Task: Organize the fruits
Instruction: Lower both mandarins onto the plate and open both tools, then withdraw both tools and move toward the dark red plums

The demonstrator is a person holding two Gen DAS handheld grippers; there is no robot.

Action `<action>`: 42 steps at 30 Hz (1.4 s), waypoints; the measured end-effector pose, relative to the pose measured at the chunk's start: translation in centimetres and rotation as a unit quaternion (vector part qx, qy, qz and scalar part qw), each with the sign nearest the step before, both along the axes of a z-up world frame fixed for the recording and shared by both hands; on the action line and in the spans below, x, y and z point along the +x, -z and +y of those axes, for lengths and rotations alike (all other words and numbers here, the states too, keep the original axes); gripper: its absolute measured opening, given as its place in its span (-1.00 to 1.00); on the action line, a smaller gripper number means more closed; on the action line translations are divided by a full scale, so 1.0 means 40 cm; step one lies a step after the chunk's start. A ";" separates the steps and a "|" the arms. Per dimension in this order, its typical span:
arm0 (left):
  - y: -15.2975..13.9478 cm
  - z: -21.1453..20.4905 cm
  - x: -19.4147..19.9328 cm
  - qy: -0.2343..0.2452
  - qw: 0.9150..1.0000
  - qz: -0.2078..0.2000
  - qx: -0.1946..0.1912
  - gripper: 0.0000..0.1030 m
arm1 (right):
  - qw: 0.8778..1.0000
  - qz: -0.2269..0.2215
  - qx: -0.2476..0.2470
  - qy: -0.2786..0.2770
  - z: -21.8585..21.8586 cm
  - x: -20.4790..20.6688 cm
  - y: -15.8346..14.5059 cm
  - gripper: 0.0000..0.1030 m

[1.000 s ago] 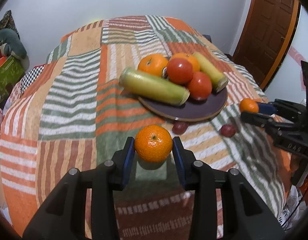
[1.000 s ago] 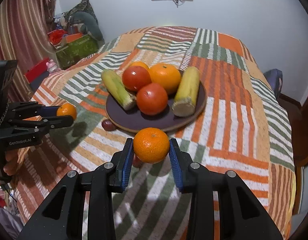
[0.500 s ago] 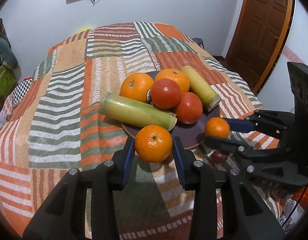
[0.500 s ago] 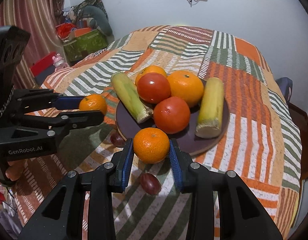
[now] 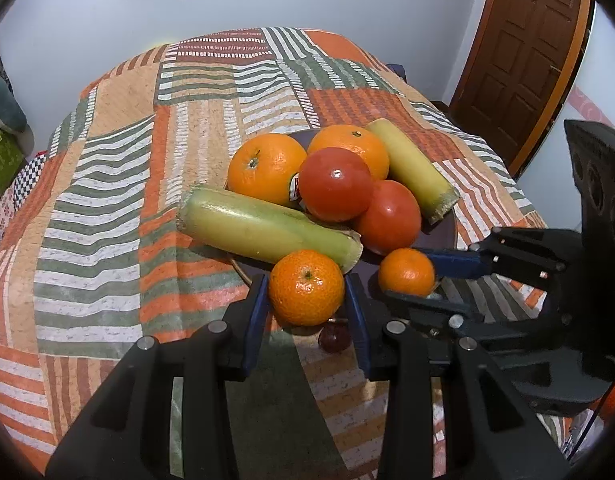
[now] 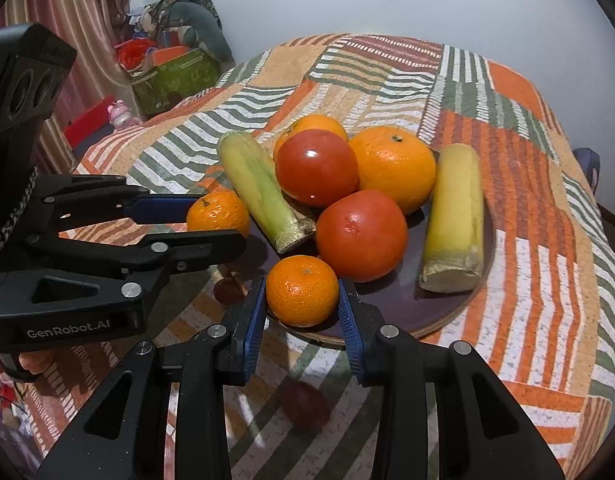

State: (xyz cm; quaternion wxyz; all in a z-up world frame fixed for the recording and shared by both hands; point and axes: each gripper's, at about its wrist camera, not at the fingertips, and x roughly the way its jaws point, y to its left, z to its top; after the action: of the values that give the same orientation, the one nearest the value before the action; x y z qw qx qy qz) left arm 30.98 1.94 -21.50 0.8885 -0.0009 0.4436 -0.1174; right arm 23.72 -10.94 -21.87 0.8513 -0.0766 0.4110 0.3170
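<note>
Both tangerines, the left one (image 5: pixel 306 287) and the right one (image 6: pixel 302 290), have closed in on the plate (image 6: pixel 447 312) over the last second and now hang right at its near rim. Your left gripper (image 5: pixel 306 300) and right gripper (image 6: pixel 302 304) are each clamped on theirs. Looks like you just need a free spot beside the tomatoes (image 6: pixel 361 236). Two small dark fruits (image 6: pixel 305 400) sit on the cloth.

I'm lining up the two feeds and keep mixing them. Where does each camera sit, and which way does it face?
Left wrist: on the left claw, looking down along its fingers at its mandarin before the plate; the right claw enters from the right.
Right wrist: on the right claw, looking down at its own mandarin over the plate's near rim; the left claw enters from the left.
Shared: plate, both mandarins, both claws, tomatoes, striped cloth.
</note>
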 end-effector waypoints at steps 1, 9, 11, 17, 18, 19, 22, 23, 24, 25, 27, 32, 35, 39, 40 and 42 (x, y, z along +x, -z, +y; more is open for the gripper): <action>0.002 -0.001 0.004 0.000 1.000 0.002 -0.003 -0.26 | 1.000 0.003 0.002 -0.002 0.001 0.001 0.003 -0.37; 0.013 -0.007 0.011 0.002 1.000 0.008 -0.007 -0.26 | 1.000 0.008 0.005 -0.005 0.004 0.009 0.012 -0.37; 0.014 -0.006 0.011 0.001 1.000 0.011 -0.011 -0.26 | 1.000 0.009 0.005 -0.005 0.005 0.009 0.012 -0.37; 0.013 0.001 0.013 -0.008 1.000 0.011 -0.008 -0.13 | 1.000 0.010 0.006 -0.002 0.003 0.008 0.012 -0.37; 0.011 0.002 0.011 -0.009 1.000 0.010 -0.008 -0.13 | 1.000 0.011 0.006 -0.002 0.002 0.009 0.012 -0.37; 0.008 0.003 0.008 -0.009 1.000 0.008 -0.008 -0.13 | 1.000 0.012 0.006 -0.001 0.002 0.009 0.011 -0.35; -0.006 0.008 -0.006 -0.011 1.000 0.001 -0.009 -0.06 | 1.000 0.011 0.007 0.006 -0.006 0.007 0.009 -0.17; -0.010 0.011 -0.012 -0.011 1.000 -0.002 -0.010 -0.04 | 1.000 0.007 0.009 0.009 -0.012 0.003 0.006 -0.16; -0.015 0.015 -0.019 -0.013 1.000 -0.006 -0.010 0.00 | 1.000 0.005 0.011 0.010 -0.017 0.000 0.003 -0.16; -0.020 0.019 -0.030 -0.015 1.000 -0.011 -0.008 0.03 | 1.000 0.004 0.013 0.011 -0.021 -0.004 0.000 -0.16; -0.027 0.024 -0.044 -0.015 1.000 -0.014 -0.005 0.03 | 1.000 0.001 0.015 0.016 -0.036 -0.014 -0.006 -0.16; -0.038 0.029 -0.091 -0.006 1.000 -0.015 0.010 0.03 | 1.000 -0.007 0.010 0.024 -0.072 -0.042 -0.022 -0.15; -0.036 0.029 -0.110 -0.002 1.000 -0.010 0.015 0.03 | 1.000 -0.008 0.006 0.024 -0.085 -0.054 -0.029 -0.15; -0.026 0.025 -0.128 0.000 1.000 -0.001 0.016 0.03 | 1.000 -0.006 0.001 0.020 -0.093 -0.073 -0.031 -0.15; -0.022 0.024 -0.131 0.001 1.000 0.002 0.018 0.03 | 1.000 -0.004 0.001 0.018 -0.091 -0.078 -0.029 -0.15; -0.013 0.021 -0.137 0.002 1.000 0.007 0.019 0.03 | 1.000 -0.001 -0.003 0.013 -0.089 -0.086 -0.023 -0.15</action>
State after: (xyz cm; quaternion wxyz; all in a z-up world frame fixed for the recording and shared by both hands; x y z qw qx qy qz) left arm 25.52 2.78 -20.97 0.8851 0.0163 0.4519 -0.1101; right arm 20.26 -14.52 -20.95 0.8559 -0.0740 0.4116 0.3043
